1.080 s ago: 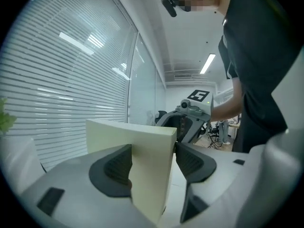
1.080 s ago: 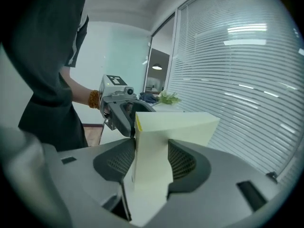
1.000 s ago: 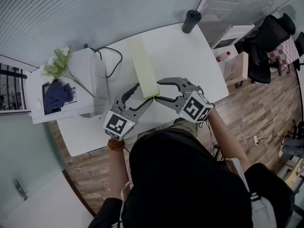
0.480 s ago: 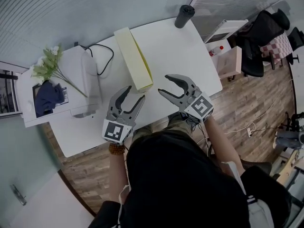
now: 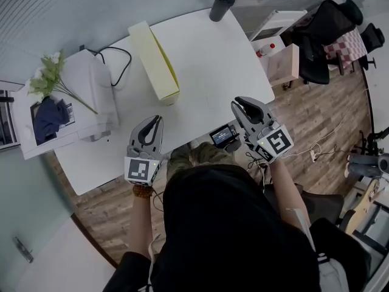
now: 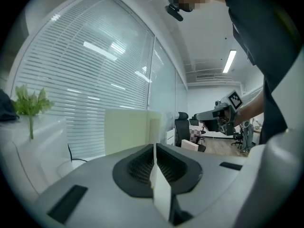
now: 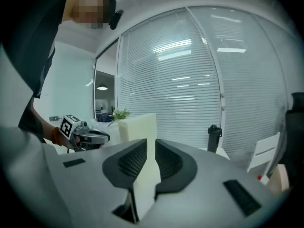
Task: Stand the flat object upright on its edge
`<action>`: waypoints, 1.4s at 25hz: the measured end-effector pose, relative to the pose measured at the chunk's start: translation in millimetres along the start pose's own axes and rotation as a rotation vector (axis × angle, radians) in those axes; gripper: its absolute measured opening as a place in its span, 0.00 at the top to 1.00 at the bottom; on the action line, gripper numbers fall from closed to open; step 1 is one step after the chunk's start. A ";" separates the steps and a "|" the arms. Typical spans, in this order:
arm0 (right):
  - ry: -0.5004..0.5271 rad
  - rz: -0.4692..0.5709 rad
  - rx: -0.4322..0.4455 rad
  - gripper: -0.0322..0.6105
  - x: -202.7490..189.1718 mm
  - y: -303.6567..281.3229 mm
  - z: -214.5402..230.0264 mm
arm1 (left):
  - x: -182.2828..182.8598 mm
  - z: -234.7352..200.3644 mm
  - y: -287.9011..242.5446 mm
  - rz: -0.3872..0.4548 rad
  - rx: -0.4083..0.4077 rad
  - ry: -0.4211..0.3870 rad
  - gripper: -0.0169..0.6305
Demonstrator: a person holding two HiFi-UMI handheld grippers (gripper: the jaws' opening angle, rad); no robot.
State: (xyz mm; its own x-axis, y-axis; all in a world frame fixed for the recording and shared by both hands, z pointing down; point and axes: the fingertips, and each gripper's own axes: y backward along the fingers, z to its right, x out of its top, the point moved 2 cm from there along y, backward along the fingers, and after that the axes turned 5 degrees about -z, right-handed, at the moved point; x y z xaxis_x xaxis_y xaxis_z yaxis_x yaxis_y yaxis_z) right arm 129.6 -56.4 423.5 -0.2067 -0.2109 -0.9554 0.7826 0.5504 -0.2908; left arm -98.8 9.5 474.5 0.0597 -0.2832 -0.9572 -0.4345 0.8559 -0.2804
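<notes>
The flat object, a pale yellow board (image 5: 155, 62), stands on its long edge on the white table (image 5: 206, 59), left of the middle. Both grippers are back at the table's near edge, apart from it. My left gripper (image 5: 155, 119) has just closed; its jaws meet with nothing between them. My right gripper (image 5: 240, 102) has been closing too and shows a narrow empty gap. The left gripper view has its shut jaws (image 6: 155, 146) with the board (image 6: 128, 129) behind. The right gripper view shows its jaws (image 7: 149, 141) and the board (image 7: 137, 125).
A white box (image 5: 91, 96) with flowers (image 5: 51, 78) and a black cable (image 5: 118, 59) sits at the table's left. A black bottle (image 5: 222, 5) stands at the far corner. A small device with a screen (image 5: 223, 135) is by the near edge. Chairs (image 5: 328, 23) stand at the right.
Both grippers let go of the board's near end, drew back toward the near edge and apart, and closed. The board stays standing on its edge.
</notes>
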 end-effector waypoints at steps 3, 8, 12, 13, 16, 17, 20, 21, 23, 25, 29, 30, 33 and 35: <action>0.063 0.055 0.021 0.88 17.1 4.4 -8.5 | 32.5 3.9 -6.2 0.040 0.081 -0.060 0.94; 0.199 0.102 0.049 0.90 29.7 4.7 -39.0 | 76.7 54.6 2.4 0.137 0.163 -0.053 0.94; 0.285 0.052 0.055 0.93 3.6 11.3 -80.3 | 58.0 105.0 26.7 0.103 0.253 -0.100 0.94; 0.284 0.033 0.065 0.94 -5.6 13.5 -90.3 | 49.1 113.1 34.5 0.078 0.287 -0.100 0.95; 0.252 0.004 0.108 0.94 -23.8 21.1 -118.3 | 26.4 123.7 60.0 0.018 0.377 -0.065 0.95; 0.242 0.000 0.122 0.94 -25.4 24.3 -125.9 | 21.2 123.7 66.0 0.004 0.398 -0.058 0.95; 0.237 0.007 0.141 0.94 -24.1 30.7 -137.8 | 8.7 120.2 66.4 -0.016 0.407 -0.051 0.95; 0.240 0.013 0.142 0.94 -24.3 31.4 -138.1 | 6.2 119.4 61.7 -0.011 0.394 -0.057 0.95; 0.251 0.026 0.131 0.94 -26.3 31.5 -133.7 | 6.2 120.2 48.9 0.002 0.358 -0.080 0.95; 0.264 0.029 0.105 0.94 -29.3 30.1 -123.9 | 6.6 123.6 36.8 0.015 0.319 -0.106 0.95; 0.221 0.012 0.052 0.94 -30.0 25.0 -111.2 | 24.7 127.7 35.0 0.046 0.267 -0.104 0.95; 0.216 0.017 0.053 0.94 -29.3 20.6 -112.1 | 29.0 124.4 38.0 0.059 0.274 -0.092 0.95; 0.252 0.048 0.088 0.94 -27.0 8.3 -119.7 | 27.1 112.0 41.5 0.088 0.327 -0.053 0.95; 0.258 0.050 0.116 0.94 -28.2 6.5 -125.0 | 20.9 111.0 42.2 0.088 0.343 -0.024 0.95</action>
State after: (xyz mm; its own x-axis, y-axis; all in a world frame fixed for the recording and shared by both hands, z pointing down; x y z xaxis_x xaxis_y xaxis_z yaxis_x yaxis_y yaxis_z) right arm 67.1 54.1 442.1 -0.2972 0.0344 -0.9542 0.8543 0.4558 -0.2497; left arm -16.2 87.7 434.7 0.0584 -0.1952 -0.9790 -0.1124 0.9732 -0.2007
